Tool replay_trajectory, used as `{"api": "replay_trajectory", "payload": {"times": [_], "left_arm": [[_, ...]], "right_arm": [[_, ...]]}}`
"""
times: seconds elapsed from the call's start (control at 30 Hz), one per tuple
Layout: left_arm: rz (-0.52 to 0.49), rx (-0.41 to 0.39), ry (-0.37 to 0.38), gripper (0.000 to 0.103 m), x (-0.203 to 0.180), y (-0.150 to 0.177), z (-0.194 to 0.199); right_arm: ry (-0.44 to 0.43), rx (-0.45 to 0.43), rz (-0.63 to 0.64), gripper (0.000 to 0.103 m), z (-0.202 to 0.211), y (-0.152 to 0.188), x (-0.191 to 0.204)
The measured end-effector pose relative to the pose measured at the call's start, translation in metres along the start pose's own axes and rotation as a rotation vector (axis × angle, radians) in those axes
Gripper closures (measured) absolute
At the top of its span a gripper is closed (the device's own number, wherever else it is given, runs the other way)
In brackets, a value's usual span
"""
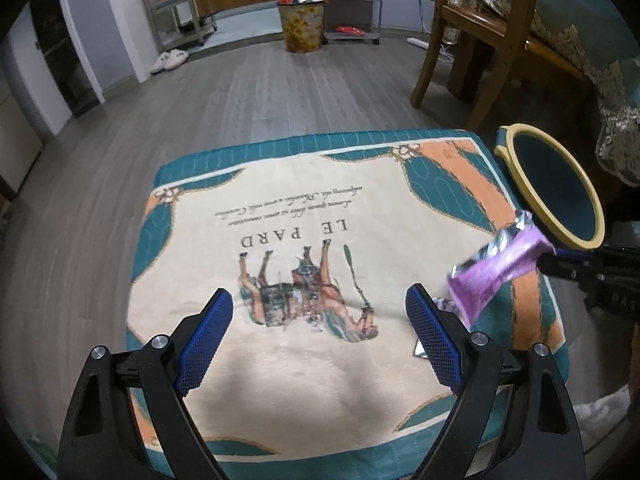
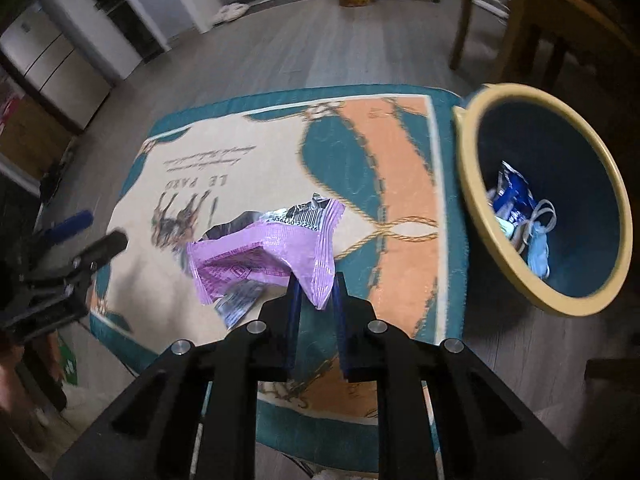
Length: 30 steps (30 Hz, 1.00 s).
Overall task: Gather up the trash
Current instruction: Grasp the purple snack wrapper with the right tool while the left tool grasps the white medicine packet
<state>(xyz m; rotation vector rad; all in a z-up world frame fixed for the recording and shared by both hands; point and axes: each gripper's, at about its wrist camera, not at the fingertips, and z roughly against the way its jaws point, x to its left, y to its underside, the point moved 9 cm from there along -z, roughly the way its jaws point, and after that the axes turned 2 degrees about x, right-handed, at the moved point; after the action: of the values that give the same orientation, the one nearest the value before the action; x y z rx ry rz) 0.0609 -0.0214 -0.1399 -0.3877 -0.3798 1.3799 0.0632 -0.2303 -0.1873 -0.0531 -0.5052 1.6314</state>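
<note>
My right gripper (image 2: 317,280) is shut on a crumpled purple wrapper (image 2: 264,252) with a silver inside, held above the patterned cushion (image 2: 400,184). The wrapper also shows in the left wrist view (image 1: 496,268), hanging just left of the bin. A blue bin with a yellow rim (image 2: 476,216) stands to the right of the cushion, with several pieces of trash (image 2: 520,216) inside. The bin shows in the left wrist view too (image 1: 524,188). My left gripper (image 1: 320,304) is open and empty above the cushion (image 1: 280,208). A small silver scrap (image 1: 420,349) lies behind its right finger.
A wooden chair (image 1: 472,40) and a table with a teal cloth (image 1: 588,40) stand behind the bin. A floral waste basket (image 1: 301,26) and metal shelves (image 1: 176,4) are far across the grey wood floor (image 1: 248,92). The left gripper shows at the left of the right wrist view (image 2: 86,236).
</note>
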Motion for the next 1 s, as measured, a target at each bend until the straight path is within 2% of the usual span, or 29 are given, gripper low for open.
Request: {"api": "replay_trajectory", "payload": {"times": [0.23,0.4,0.53,0.63,0.67,0.7,0.77,0.8,0.83,0.87,1.0], "left_arm": [[-0.062,0.033,0.036,0.015,-0.029,0.011,-0.02],[-0.094,0.104,0.11,0.015,-0.063,0.027,-0.044],[-0.141,0.151,0.123,0.019,-0.082,0.038,-0.06],[-0.168,0.192,0.132,0.026,-0.092,0.047,-0.072],[-0.175,0.205,0.131,0.03,-0.094,0.05,-0.076],[-0.179,0.217,0.13,0.038,-0.096,0.052,-0.079],[-0.188,0.215,0.114,0.044,-0.097,0.053,-0.082],[-0.193,0.21,0.107,0.054,-0.098,0.052,-0.082],[-0.197,0.205,0.1,0.059,-0.098,0.051,-0.083],[-0.195,0.198,0.108,0.071,-0.098,0.049,-0.082],[-0.205,0.19,0.095,0.071,-0.098,0.048,-0.081]], "right_arm": [[0.0,-0.041,-0.089,0.088,0.009,-0.018,-0.032],[-0.001,-0.043,-0.126,0.088,0.007,-0.025,-0.048],[-0.006,-0.042,-0.151,0.088,0.006,-0.028,-0.06],[-0.008,-0.038,-0.161,0.088,0.003,-0.029,-0.064],[-0.009,-0.037,-0.163,0.088,0.003,-0.029,-0.065],[-0.008,-0.037,-0.164,0.088,0.002,-0.03,-0.066],[-0.01,-0.036,-0.164,0.088,0.002,-0.03,-0.068],[-0.009,-0.035,-0.162,0.088,0.001,-0.03,-0.068],[-0.008,-0.036,-0.159,0.088,0.001,-0.031,-0.068],[-0.007,-0.036,-0.158,0.088,0.001,-0.031,-0.069],[-0.008,-0.041,-0.163,0.088,0.003,-0.032,-0.071]]}}
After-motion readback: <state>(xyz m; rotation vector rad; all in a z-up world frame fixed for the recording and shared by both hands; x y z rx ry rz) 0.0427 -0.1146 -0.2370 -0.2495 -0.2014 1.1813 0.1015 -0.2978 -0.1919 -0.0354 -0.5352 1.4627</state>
